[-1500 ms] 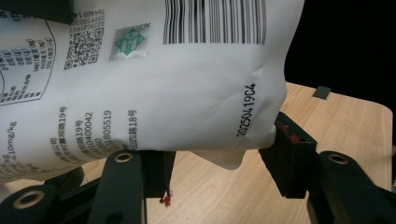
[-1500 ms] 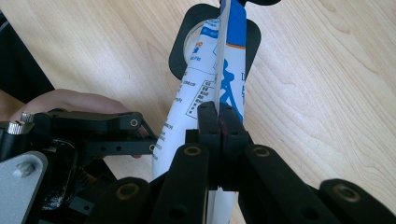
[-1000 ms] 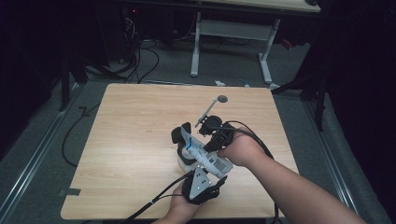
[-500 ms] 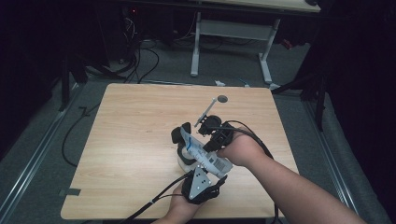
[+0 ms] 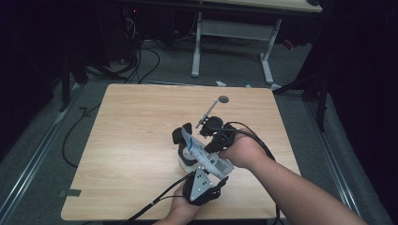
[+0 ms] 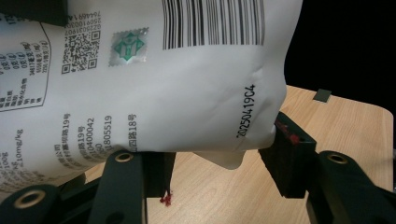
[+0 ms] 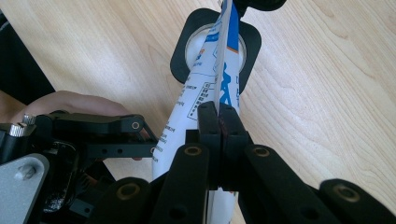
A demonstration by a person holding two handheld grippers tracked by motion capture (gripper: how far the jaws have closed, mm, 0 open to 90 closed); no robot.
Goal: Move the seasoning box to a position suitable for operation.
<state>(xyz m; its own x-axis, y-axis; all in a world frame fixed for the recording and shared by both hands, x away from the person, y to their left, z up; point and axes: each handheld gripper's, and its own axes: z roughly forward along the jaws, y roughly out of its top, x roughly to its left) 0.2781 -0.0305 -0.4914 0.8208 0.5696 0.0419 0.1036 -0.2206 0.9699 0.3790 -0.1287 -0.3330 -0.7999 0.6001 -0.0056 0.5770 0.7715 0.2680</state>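
Note:
A white pouch (image 5: 202,153) with blue print and a barcode hangs tilted over a round white container (image 5: 184,162) in a black square frame (image 7: 183,52). My right gripper (image 7: 219,116) is shut on the pouch's (image 7: 220,56) flat seam edge, and the pouch mouth points down at the container. Nearer the table's front edge, my left gripper (image 5: 202,185) holds the pouch's lower body. In the left gripper view the bulging pouch (image 6: 187,88) sits between the pads (image 6: 286,158), which press its sides. The right gripper (image 5: 219,138) stands just beyond the pouch.
A thin grey long-handled spoon (image 5: 212,110) lies on the wooden table (image 5: 131,131) just beyond the grippers. A cable trails from the left gripper off the front edge. A dark tape patch (image 6: 322,95) marks a table corner. Desk legs and cables stand on the floor beyond.

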